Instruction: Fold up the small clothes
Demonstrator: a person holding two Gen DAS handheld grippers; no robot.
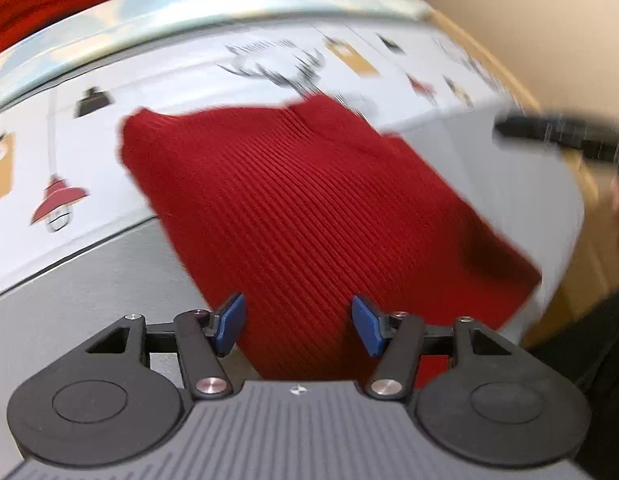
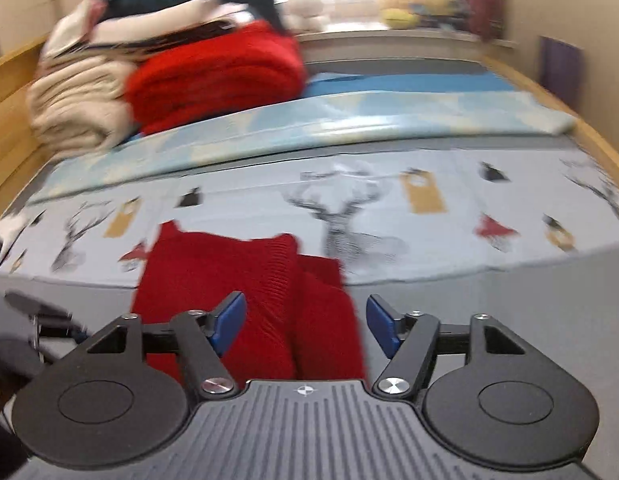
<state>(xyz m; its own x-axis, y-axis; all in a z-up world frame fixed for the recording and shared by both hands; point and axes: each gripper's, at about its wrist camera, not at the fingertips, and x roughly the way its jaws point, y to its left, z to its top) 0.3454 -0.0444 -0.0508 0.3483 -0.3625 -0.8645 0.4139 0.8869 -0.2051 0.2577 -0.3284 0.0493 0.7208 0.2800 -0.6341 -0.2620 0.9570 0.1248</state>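
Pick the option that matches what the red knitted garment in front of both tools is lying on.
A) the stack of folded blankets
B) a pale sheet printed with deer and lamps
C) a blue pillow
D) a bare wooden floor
B: the red knitted garment lies flat on the pale printed sheet with its deer and lamp motifs; the stack of folded blankets sits well behind it.

A bed sheet printed with deer heads and lamps covers the bed. Behind it lies a light blue blanket. A pile of beige and red bedding stands further back, near yellow toys.
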